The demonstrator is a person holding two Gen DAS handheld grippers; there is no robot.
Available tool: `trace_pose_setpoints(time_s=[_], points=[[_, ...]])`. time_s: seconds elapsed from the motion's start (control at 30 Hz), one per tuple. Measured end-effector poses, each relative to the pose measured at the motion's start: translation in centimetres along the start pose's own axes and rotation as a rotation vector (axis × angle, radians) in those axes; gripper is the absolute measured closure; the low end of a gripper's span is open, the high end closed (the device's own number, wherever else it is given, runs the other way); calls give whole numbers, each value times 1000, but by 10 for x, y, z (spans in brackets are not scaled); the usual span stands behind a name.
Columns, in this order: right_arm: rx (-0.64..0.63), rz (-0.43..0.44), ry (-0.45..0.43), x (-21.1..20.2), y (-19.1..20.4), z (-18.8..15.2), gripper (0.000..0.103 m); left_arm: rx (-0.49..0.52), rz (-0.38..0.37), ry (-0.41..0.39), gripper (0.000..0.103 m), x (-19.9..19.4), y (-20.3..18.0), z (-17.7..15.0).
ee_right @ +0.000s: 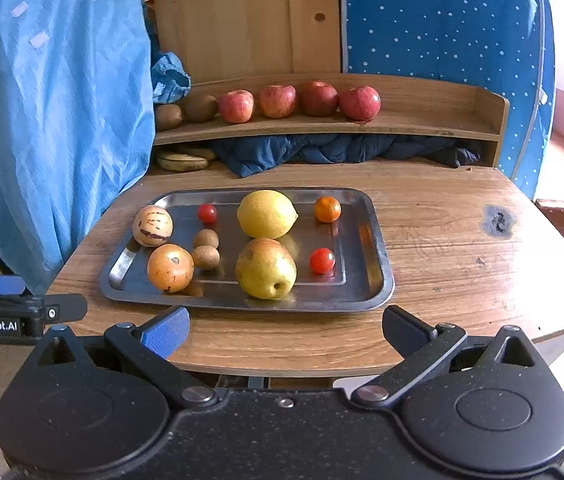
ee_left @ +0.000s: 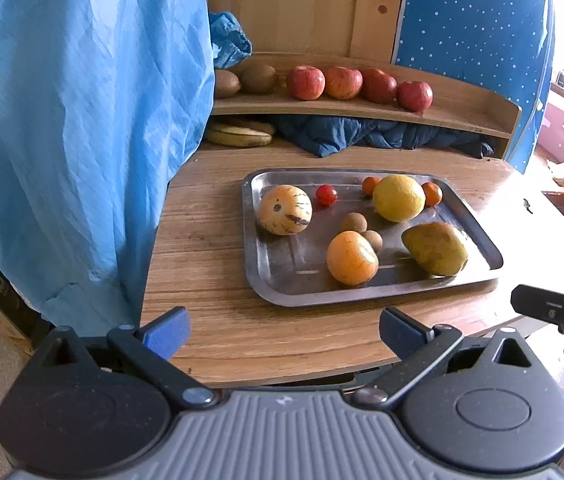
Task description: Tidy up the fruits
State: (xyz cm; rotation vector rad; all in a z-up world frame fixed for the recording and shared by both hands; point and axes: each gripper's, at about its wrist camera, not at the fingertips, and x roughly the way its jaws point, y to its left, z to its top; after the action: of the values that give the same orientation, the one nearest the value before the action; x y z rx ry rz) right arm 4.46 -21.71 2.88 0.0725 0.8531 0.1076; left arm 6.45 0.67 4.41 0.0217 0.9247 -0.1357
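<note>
Fruit sits loose on the tray (ee_right: 378,248), straight ahead of both jaw pairs — likely staged for sorting onto the shelf (ee_right: 422,126), where kiwis (ee_right: 201,107) and apples (ee_right: 278,101) already line up. Left gripper (ee_left: 284,330) and right gripper (ee_right: 286,330): jaws spread, empty, short of the tray. Blue cloth (ee_right: 54,112) crowds the left; pear (ee_right: 266,269) is nearest.

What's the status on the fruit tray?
Both claws open, empty: left claw, right claw. Fruit untouched on steel tray. Apples already shelved. Path clear.
</note>
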Motion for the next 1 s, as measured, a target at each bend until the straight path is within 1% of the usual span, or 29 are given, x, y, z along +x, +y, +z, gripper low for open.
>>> trace_pose_setpoints(time_s=[0.17, 0.43, 0.63, 1.0], points=[[-23, 12, -12, -3, -5, -4, 1, -8, 6, -4, 1, -1, -8, -2], [-14, -5, -27, -8, -15, -8, 1, -3, 6, -26, 1, -8, -17, -6], [-35, -1, -25, -11, -15, -13, 1, 5, 7, -31, 1, -12, -22, -10], [-36, -3, -34, -14, -18, -13, 1, 14, 8, -46, 1, -14, -28, -10]])
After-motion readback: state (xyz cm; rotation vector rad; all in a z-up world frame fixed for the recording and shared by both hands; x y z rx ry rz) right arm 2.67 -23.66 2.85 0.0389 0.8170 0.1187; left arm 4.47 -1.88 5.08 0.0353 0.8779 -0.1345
